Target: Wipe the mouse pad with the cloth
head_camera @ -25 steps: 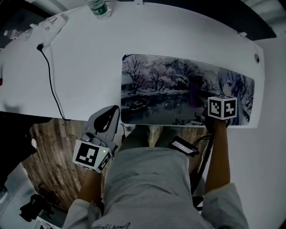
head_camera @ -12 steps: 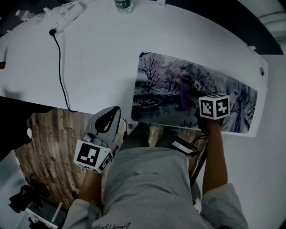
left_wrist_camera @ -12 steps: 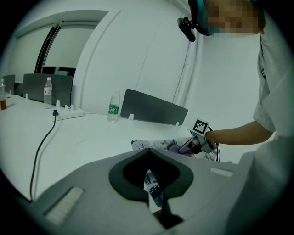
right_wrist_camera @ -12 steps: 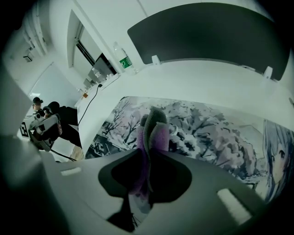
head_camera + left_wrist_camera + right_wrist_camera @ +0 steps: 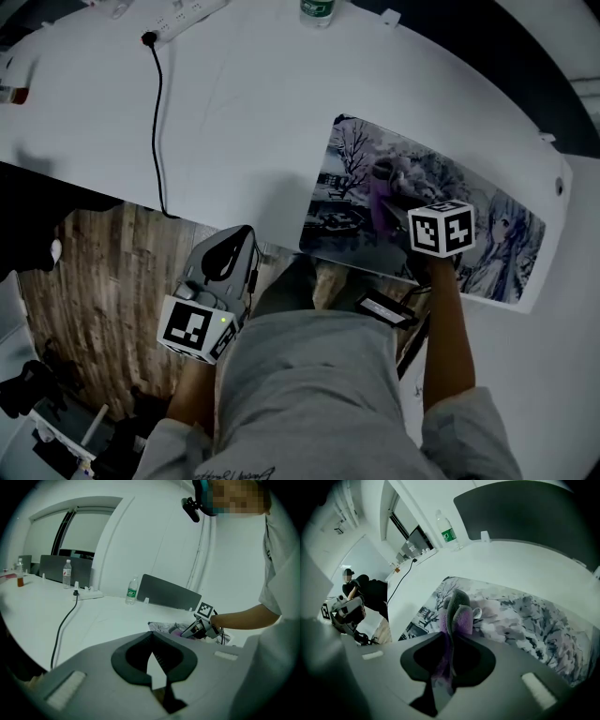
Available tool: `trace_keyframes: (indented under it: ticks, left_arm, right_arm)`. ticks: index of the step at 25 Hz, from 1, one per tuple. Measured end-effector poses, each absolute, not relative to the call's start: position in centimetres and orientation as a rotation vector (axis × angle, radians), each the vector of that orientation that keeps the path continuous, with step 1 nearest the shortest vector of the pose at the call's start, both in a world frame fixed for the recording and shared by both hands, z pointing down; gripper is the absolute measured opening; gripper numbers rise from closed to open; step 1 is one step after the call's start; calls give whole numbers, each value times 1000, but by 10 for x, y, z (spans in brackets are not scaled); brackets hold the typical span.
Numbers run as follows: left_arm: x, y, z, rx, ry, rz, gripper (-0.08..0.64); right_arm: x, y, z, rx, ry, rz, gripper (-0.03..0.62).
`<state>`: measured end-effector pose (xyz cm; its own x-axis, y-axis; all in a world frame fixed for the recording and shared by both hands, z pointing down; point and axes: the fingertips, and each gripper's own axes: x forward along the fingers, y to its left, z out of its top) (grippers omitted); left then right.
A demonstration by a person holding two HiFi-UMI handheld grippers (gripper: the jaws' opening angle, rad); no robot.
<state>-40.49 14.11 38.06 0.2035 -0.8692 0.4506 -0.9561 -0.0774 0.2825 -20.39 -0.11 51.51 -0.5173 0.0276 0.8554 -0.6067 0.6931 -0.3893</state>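
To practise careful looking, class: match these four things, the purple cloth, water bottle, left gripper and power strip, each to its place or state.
1. purple cloth
2. water bottle
3. left gripper
4. power strip

A. upright at the desk's far edge
B. held off the desk, shut and empty
C. lying flat at the far left, black cable at its end
D. clamped in the right gripper, on the mouse pad

Pairs: 1-D, 2-A, 3-B, 4-C.
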Motion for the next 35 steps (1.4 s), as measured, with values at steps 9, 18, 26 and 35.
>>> trace_keyframes:
  ticks: [9,18,26,35]
  left_arm:
    - [-439,165,384,1887,-1760,183,18]
    - [-441,168,379,1864,-1786,138,18]
    - [-416,147,370,1911,-1764,203,19]
    - [-283,73,369,2162,-1516,295,18]
  right_arm:
    - [-276,21,516,309,-1990,820,67]
    - [-316,39,517,238,-1999,775,67]
    - [-302,30,498,216,-2124,788,67]
    - [-173,-5,447,388,-2244,855,67]
